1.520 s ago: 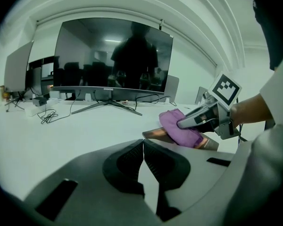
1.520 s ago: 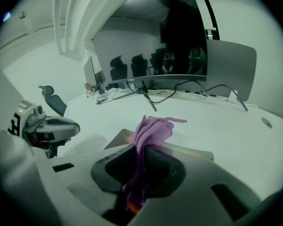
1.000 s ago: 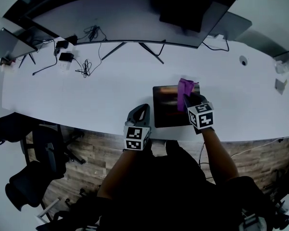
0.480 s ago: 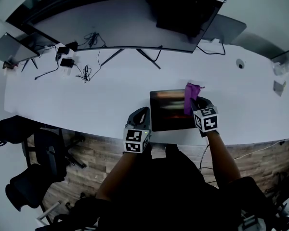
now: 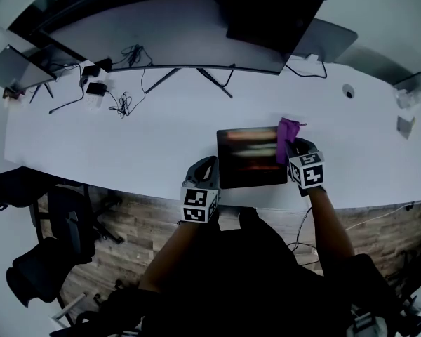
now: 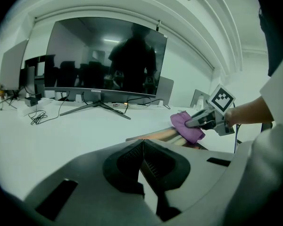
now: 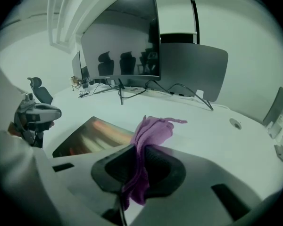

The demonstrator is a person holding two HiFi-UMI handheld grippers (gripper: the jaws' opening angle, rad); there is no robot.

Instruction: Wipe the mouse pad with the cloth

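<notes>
A dark, glossy mouse pad (image 5: 250, 157) lies flat near the front edge of the white desk (image 5: 147, 135). My right gripper (image 5: 289, 146) is shut on a purple cloth (image 5: 288, 133), which hangs over the pad's right edge. In the right gripper view the cloth (image 7: 151, 134) is pinched between the jaws, with the pad (image 7: 92, 139) to the left. My left gripper (image 5: 205, 171) hovers at the desk's front edge, left of the pad, jaws closed with nothing in them (image 6: 142, 160). In the left gripper view the cloth (image 6: 187, 126) rests on the pad (image 6: 155, 136).
A wide curved monitor (image 5: 168, 37) on a spread-leg stand spans the back of the desk. Cables and adapters (image 5: 102, 83) lie at the back left. A laptop (image 5: 7, 69) sits at the far left. Office chairs (image 5: 49, 244) stand on the wood floor.
My right gripper has carried the cloth rightward across the pad, from near its middle-right to its right edge. The left gripper has stayed in place.
</notes>
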